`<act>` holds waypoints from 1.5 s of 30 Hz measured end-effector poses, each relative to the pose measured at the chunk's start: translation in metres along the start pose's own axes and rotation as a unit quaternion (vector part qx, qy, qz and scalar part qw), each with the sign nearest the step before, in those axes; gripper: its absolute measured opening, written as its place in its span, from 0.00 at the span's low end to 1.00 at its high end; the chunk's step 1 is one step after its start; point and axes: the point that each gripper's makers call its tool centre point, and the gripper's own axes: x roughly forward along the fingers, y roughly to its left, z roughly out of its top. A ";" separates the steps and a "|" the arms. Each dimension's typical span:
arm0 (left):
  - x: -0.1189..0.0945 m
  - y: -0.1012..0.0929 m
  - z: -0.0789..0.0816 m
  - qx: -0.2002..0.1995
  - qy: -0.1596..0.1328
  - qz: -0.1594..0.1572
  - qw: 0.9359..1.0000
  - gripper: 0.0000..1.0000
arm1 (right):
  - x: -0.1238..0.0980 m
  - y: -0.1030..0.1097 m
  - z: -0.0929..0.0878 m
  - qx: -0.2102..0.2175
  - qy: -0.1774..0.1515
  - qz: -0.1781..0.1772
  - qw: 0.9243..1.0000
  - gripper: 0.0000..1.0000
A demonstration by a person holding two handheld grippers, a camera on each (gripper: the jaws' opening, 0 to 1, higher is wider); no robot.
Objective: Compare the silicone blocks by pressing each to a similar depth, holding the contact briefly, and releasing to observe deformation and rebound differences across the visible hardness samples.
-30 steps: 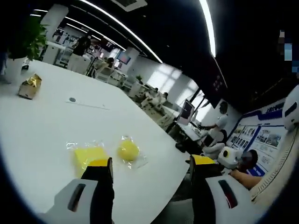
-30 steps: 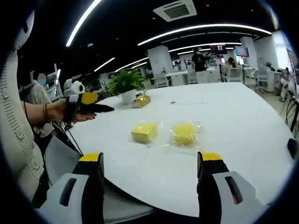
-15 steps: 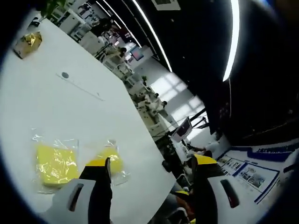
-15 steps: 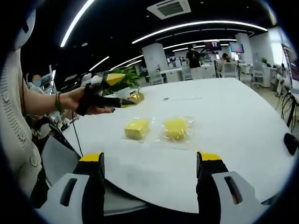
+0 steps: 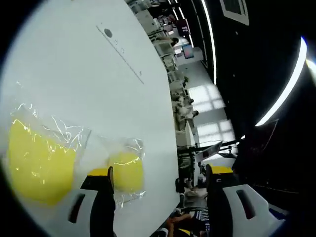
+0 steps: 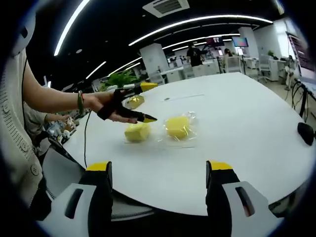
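Observation:
Two yellow silicone blocks in clear wrap lie side by side on the white table (image 6: 237,123). In the right gripper view the squarer block (image 6: 137,132) is on the left and the rounder block (image 6: 177,127) on the right. A hand holds my left gripper (image 6: 149,102) open just above the squarer block. In the left gripper view the squarer block (image 5: 39,163) looms large at the left. The rounder block (image 5: 127,170) lies beside the left jaw of my left gripper (image 5: 159,172). My right gripper (image 6: 159,166) stands open near the table's front edge, well short of both blocks.
A potted plant (image 6: 121,78) and a gold wrapped object (image 6: 134,100) stand at the table's far side. A dark object (image 6: 306,133) lies at the right edge. A small black dot (image 5: 108,33) marks the tabletop. Desks and people fill the office beyond.
My left gripper has swung in from the left and dipped down over the blocks, which now look much larger in its view. The right gripper has barely moved.

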 end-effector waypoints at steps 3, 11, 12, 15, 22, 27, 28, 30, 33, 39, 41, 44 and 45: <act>0.007 0.014 0.004 -0.004 -0.009 0.030 1.000 0.77 | -0.002 -0.003 -0.005 0.005 0.002 -0.005 1.000 0.68; 0.031 0.025 0.007 -0.026 -0.006 0.036 0.999 0.68 | -0.006 -0.014 -0.011 0.018 0.008 -0.020 1.000 0.67; 0.033 0.025 0.006 -0.026 -0.003 0.038 0.999 0.67 | -0.007 -0.016 -0.012 0.021 0.010 -0.022 0.999 0.66; 0.042 0.030 0.005 -0.028 0.002 0.049 0.998 0.63 | -0.006 -0.018 -0.014 0.023 0.013 -0.024 0.999 0.66; 0.051 0.048 0.006 -0.051 -0.001 0.085 0.995 0.39 | -0.004 -0.021 -0.015 0.027 0.015 -0.020 0.999 0.63; 0.049 0.062 0.008 -0.049 -0.009 0.119 0.992 0.10 | 0.000 -0.022 -0.015 0.030 0.014 -0.017 0.999 0.61; 0.049 0.064 0.008 -0.040 -0.009 0.119 0.992 0.06 | 0.000 -0.022 -0.015 0.032 0.015 -0.016 0.999 0.61; 0.050 0.061 0.009 -0.033 -0.014 0.106 0.994 0.05 | 0.002 -0.021 -0.017 0.035 0.018 -0.012 0.999 0.59; 0.050 0.059 0.009 0.008 -0.011 0.106 0.994 0.03 | 0.004 -0.018 -0.019 0.039 0.020 -0.007 0.999 0.57; 0.049 0.052 0.008 0.080 -0.003 0.107 0.991 0.00 | 0.009 -0.017 -0.015 0.037 0.014 -0.002 0.999 0.58; 0.047 0.048 0.007 0.079 -0.006 0.104 0.991 0.00 | 0.009 -0.017 -0.014 0.033 0.013 -0.002 0.999 0.58; 0.045 0.036 0.005 0.077 -0.002 0.085 0.993 0.00 | 0.008 -0.016 -0.012 0.031 0.010 0.000 0.999 0.58; 0.045 0.033 0.005 0.086 0.001 0.080 0.993 0.00 | 0.008 -0.016 -0.012 0.030 0.010 0.000 1.000 0.58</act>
